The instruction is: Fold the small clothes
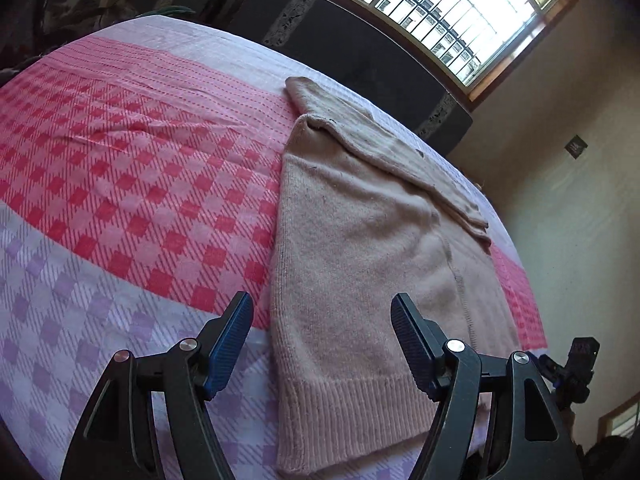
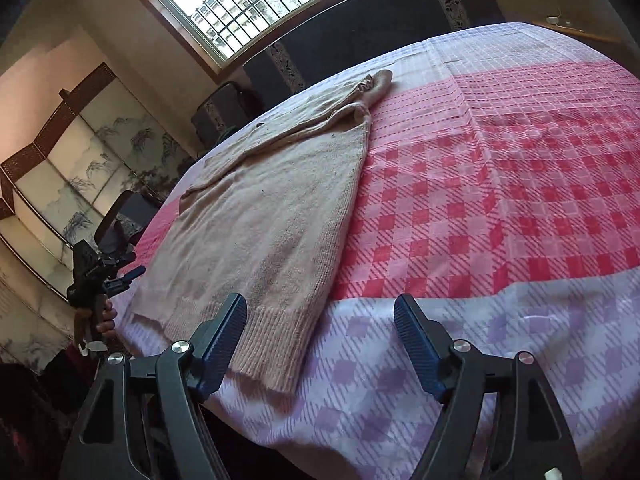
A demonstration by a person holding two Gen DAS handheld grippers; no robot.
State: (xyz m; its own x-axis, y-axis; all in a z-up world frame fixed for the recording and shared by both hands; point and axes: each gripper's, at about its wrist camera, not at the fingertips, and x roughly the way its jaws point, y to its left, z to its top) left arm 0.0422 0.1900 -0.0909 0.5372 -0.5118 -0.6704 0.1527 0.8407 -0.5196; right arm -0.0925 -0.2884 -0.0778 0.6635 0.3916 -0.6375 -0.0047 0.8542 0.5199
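Note:
A beige knitted sweater lies flat on the checked bed cover, folded lengthwise, with a sleeve laid across its upper part. Its ribbed hem points toward me. My left gripper hovers open over the hem end, nothing between its fingers. My right gripper is open and empty too; its left finger is over the hem of the sweater, its right finger over bare cover. In the right wrist view, a hand holds the left gripper beyond the sweater's left edge.
The pink, red and lilac cover spreads wide on the side away from the sweater. A dark padded headboard and a barred window stand behind the bed. A painted folding screen stands beside the bed.

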